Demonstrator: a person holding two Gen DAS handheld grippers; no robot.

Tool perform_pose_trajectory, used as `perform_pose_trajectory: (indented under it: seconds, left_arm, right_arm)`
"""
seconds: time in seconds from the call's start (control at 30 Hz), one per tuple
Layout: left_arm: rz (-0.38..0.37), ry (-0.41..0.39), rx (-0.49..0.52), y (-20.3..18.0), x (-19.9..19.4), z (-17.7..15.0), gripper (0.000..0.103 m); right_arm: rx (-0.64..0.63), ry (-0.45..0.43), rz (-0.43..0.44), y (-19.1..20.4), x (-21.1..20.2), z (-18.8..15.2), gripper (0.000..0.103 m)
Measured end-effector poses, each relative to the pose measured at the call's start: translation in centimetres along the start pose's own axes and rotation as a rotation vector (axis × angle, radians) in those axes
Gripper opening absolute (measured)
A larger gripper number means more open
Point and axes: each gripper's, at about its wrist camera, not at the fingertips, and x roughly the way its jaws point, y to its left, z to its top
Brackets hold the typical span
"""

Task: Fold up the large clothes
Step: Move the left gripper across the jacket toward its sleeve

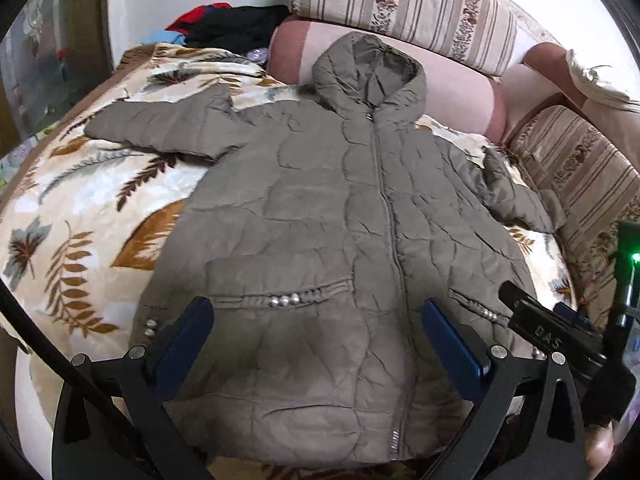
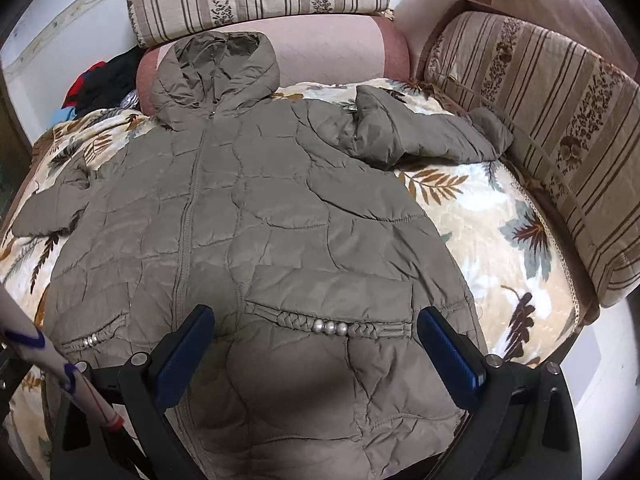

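Both my tongs, left gripper (image 1: 316, 344) and right gripper (image 2: 316, 354), hang wide open and empty over the hem of the olive-grey quilted hooded puffer jacket (image 1: 320, 216), spread frame-centre on the leaf-print blanket (image 1: 80, 208); slippery padding may escape a shallow pinch, or spring unfolded.

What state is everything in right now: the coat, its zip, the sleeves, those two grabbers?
Jacket: spread flat, front up, unfolded.
Zipper: closed.
Hood: lying open on the cushion.
Left sleeve: stretched outward.
Right sleeve: bunched, bent.
Left tool: open, empty.
Right tool: open, empty.
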Motion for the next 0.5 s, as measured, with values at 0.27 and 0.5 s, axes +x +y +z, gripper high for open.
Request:
perform_pose_trajectory:
  seconds: [0.27, 0.5]
  left_arm:
    - [0.074, -0.096, 0.069, -0.6, -1.5, 1.0, 0.103]
    - [0.23, -0.139, 0.103, 1.0, -1.6, 2.4, 0.103]
  right_arm:
    - [0.065, 0.029, 0.072, -0.6, 0.3, -0.3, 0.102]
    - [0.018, 0.025, 0.071, 0.1, 0.0, -0.2, 0.101]
